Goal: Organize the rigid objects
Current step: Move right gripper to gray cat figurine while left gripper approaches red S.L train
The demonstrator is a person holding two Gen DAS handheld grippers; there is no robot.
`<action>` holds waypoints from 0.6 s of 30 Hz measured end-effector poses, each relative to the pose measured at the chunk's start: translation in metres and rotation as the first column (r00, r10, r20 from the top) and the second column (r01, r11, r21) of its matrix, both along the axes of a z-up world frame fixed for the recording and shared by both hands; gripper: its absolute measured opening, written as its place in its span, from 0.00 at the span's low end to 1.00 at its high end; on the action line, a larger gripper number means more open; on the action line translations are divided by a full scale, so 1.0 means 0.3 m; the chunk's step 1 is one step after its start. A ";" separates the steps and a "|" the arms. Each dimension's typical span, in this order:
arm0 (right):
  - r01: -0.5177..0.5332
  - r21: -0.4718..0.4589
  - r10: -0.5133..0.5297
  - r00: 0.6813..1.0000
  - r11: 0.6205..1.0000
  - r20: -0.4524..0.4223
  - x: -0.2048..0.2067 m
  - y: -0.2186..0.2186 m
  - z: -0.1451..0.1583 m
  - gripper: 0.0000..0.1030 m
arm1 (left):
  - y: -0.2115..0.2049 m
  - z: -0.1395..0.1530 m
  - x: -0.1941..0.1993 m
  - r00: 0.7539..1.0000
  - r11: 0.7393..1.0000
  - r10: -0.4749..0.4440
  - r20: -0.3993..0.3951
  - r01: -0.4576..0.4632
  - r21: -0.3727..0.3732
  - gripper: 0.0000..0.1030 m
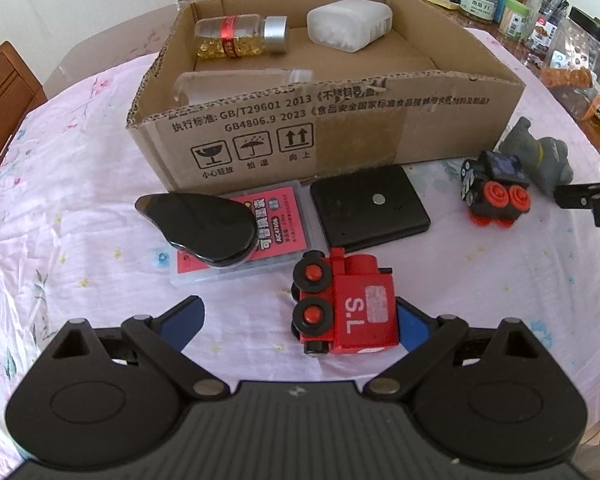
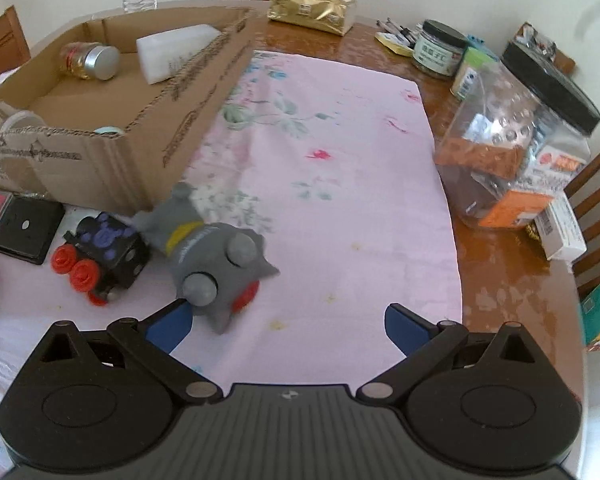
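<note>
Nearest the left wrist camera: left gripper (image 1: 298, 320), blue-padded fingers (image 1: 184, 318) spread wide, nothing clamped. Red toy locomotive (image 1: 346, 304), marked "S.L", tipped on its side between those fingers, against the right-hand one, well clear of the other.

Landmark: cardboard box (image 1: 340, 132), open-topped, on pink floral cloth (image 1: 80, 184).

- Inside box, far end: glass bottle (image 1: 240, 36) with silver cap and red band, on its side; white plastic container (image 1: 348, 24) beside it.
- Inside box, behind near wall: clear bottle (image 1: 236, 86), lying down, partly hidden.
- Just in front of box: pink-labelled clear case (image 1: 260, 228), glossy black teardrop-shaped object (image 1: 200, 226) resting on top of it.
- In front of box, beside pink case: flat black square pad (image 1: 370, 208).
- Off box's near right corner: black toy locomotive (image 1: 494, 188) with red wheels, purple print on top.
- Just beyond black locomotive, near same corner: grey figure toy (image 2: 212, 256), lying down, yellow band at neck, red patch underneath.

Right gripper (image 2: 288, 322): fingers parted wide, holding nothing; left-hand finger (image 2: 170, 326) at or touching grey figure's rounded foot, contact not certain.

Beyond cloth, right of box: jars, clear lidded tub (image 2: 512, 140), gold tissue pack (image 2: 312, 8) on wooden table (image 2: 500, 292).
</note>
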State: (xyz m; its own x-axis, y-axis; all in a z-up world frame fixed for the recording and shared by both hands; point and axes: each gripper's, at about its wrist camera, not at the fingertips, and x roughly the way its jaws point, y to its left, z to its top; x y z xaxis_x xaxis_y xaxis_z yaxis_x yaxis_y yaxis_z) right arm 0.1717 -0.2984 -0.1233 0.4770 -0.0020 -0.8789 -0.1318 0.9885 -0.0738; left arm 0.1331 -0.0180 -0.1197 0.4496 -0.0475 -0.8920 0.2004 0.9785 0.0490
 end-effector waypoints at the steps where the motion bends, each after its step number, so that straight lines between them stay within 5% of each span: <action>1: 0.013 0.000 -0.013 1.000 1.000 0.001 0.001 -0.008 -0.001 1.00 | -0.001 0.000 0.000 1.000 1.000 -0.002 -0.001 0.002 -0.001 0.89; 7: 0.012 -0.033 -0.012 1.000 0.999 0.010 -0.013 -0.009 0.022 1.00 | 0.000 0.009 -0.003 1.000 1.000 -0.006 0.003 0.006 -0.008 0.82; 14: -0.012 0.121 0.003 0.997 0.993 0.071 0.015 0.045 0.097 1.00 | 0.000 0.010 -0.003 1.000 1.000 -0.010 0.003 0.010 -0.008 0.82; 18: 0.014 0.104 -0.022 0.997 0.994 0.072 0.077 0.101 0.066 1.00 | -0.002 0.009 -0.004 1.000 1.000 -0.012 0.004 0.012 -0.006 0.82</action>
